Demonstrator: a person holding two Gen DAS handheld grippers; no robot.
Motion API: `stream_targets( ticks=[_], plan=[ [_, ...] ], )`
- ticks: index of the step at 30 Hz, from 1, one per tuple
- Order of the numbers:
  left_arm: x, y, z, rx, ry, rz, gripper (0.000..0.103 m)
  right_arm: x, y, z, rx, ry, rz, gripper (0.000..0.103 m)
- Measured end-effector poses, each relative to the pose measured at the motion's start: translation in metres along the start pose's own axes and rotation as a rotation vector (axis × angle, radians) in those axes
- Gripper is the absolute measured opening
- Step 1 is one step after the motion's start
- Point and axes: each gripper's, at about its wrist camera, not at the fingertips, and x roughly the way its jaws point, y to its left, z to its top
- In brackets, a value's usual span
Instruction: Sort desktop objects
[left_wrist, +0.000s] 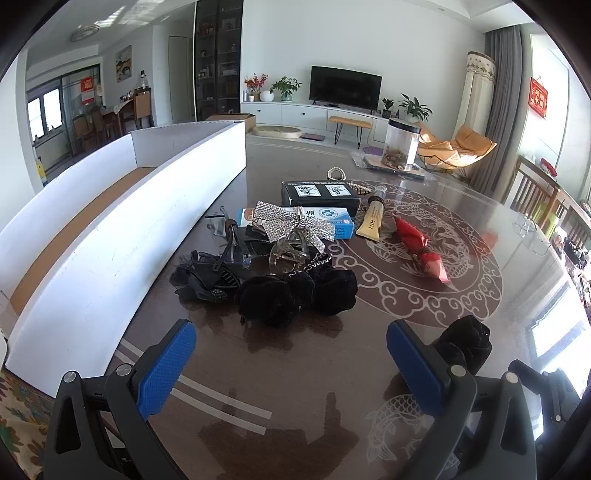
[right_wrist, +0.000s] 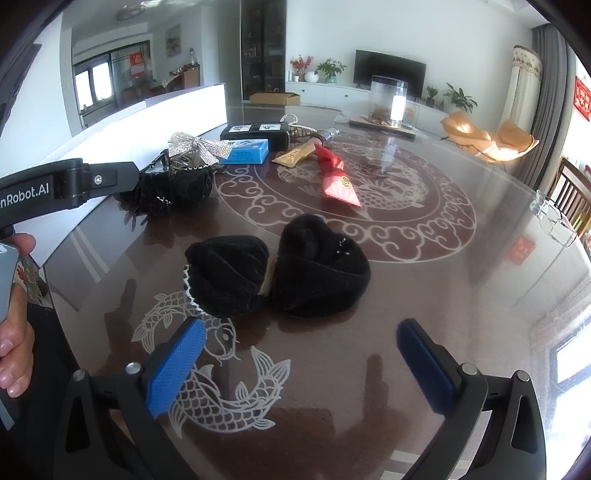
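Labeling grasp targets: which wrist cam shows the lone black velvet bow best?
Right wrist. The black velvet bow lies whole and unobstructed just ahead of the open right gripper, its tied middle and both lobes clear. In the left wrist view the bow is half hidden behind a blue finger pad.

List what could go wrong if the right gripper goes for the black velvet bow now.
1. The black velvet bow is soft, so the open right gripper may pinch one lobe and leave it dangling.
2. The glass tabletop looks slick; the bow could slide.
3. The left gripper hovers close by, open; they could bump.
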Motion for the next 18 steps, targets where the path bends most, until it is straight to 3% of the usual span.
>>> stream_targets(
  ticks=[13,18],
  plan=[
    [0.0,0.002,0.0,-0.009,0.003,0.0,0.103,0.006,0.001,-0.001,-0.005,0.033,-0.001,0.103],
    [0.0,0.012,0.0,-0.063,0.01,-0.006,0.103,0.007,-0.004,0.003,0.006,0.056,-0.006,0.103]
  ],
)
